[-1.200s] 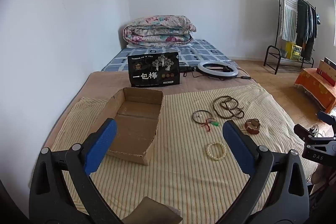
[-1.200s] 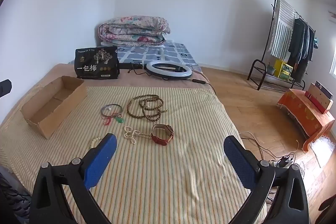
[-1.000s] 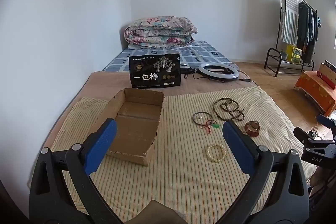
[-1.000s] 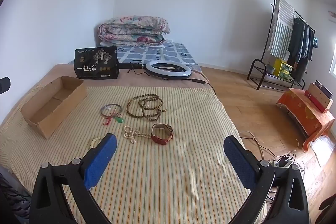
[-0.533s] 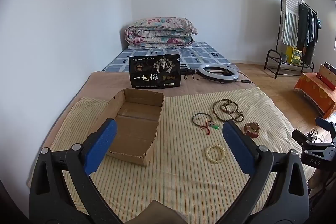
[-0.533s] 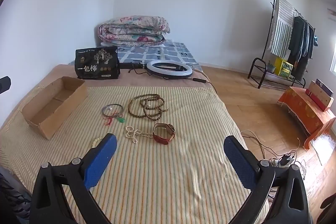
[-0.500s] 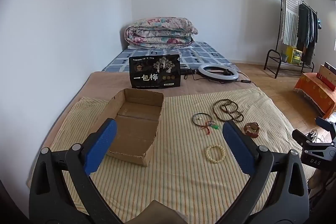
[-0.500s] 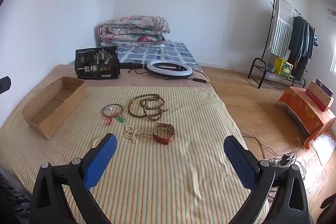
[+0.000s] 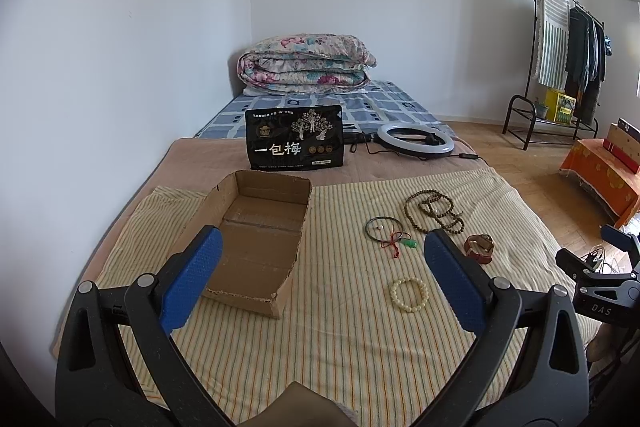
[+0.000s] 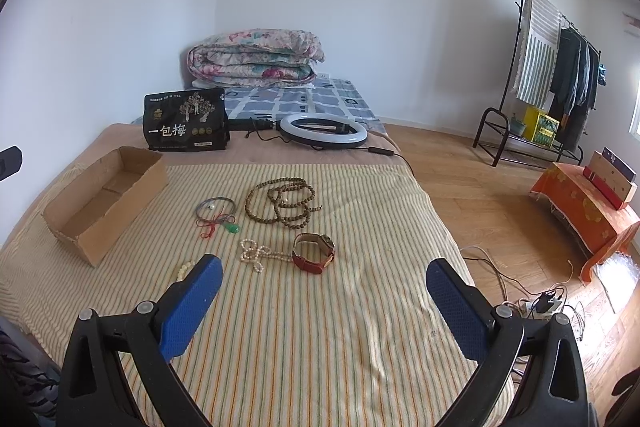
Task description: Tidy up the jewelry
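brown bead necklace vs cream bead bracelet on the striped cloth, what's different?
The brown bead necklace is long, dark and looped over itself several times; the cream bead bracelet is one short, pale ring. The necklace lies farther from the grippers, the bracelet nearest. Both lie flat on the striped cloth, outside the cardboard box, untouched.

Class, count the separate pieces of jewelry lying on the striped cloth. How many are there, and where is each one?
5. Brown bead necklace farthest back; thin bangle with red cord left of it; watch nearer, right; pearl strand beside the watch; cream bead bracelet nearest, half hidden in the right view.
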A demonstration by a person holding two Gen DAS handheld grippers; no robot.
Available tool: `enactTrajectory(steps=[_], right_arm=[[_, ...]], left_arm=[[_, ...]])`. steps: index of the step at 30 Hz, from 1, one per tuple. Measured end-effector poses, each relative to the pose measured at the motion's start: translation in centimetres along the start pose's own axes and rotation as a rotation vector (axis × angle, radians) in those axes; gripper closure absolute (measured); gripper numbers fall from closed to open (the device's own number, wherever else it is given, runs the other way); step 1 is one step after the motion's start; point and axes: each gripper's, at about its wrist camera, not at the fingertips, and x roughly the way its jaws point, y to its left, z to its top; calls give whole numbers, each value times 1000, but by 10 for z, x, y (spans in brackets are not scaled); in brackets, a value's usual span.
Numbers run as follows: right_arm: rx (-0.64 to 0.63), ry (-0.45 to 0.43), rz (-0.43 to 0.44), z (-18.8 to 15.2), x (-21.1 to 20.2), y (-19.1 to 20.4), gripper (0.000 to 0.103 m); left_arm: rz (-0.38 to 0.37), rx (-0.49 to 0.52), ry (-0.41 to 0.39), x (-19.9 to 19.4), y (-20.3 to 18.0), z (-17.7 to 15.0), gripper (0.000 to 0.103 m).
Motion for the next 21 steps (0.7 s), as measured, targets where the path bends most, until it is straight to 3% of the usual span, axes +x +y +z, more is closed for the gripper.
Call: enactTrajectory(steps=[21], right_arm=[[5, 5, 6, -2, 1, 0, 0]], left_arm=[[0, -4, -3, 0, 0, 1, 1]])
